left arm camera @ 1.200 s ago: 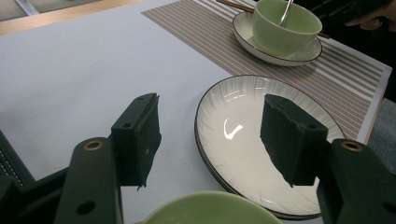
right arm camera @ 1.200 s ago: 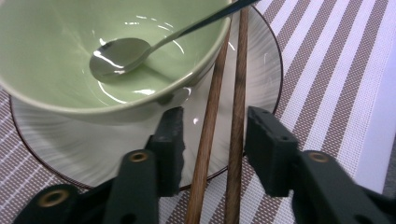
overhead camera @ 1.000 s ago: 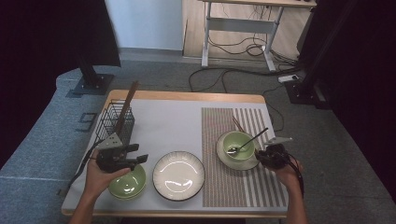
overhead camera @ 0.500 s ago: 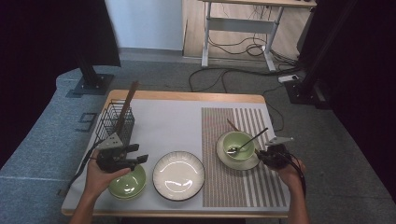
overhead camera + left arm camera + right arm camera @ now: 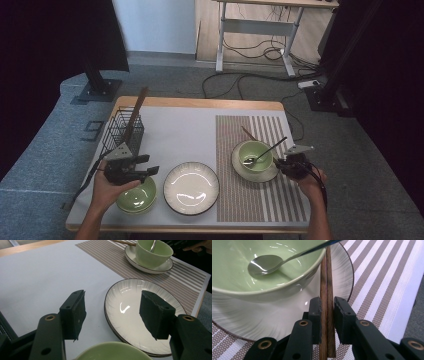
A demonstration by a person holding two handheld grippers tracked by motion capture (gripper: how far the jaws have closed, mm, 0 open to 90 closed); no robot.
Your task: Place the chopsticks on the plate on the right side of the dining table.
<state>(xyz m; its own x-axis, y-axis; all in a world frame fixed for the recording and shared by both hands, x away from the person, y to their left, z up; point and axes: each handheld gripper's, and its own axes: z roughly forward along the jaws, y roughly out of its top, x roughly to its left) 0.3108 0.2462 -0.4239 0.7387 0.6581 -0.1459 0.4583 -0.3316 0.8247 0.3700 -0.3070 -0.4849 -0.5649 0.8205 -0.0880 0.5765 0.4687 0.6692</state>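
The chopsticks (image 5: 326,302), a brown pair lying together, run under the rim of the green bowl (image 5: 262,272) on its white saucer (image 5: 287,322), at about four o'clock on the table (image 5: 190,130), over the striped placemat (image 5: 250,200); the right tongs (image 5: 327,306) are clamped on them near their ends, pads pressing both sides. A spoon (image 5: 264,266) rests in the bowl, its handle crossing above the sticks. The step in hand looks like taking hold of the chopsticks, and the next move probably calls for drawing them clear without catching the spoon handle or saucer. At about eight o'clock the left tongs (image 5: 112,312) hang open and empty over a second green bowl (image 5: 136,196), beside the white plate (image 5: 191,187), with the wire basket (image 5: 122,131) beyond
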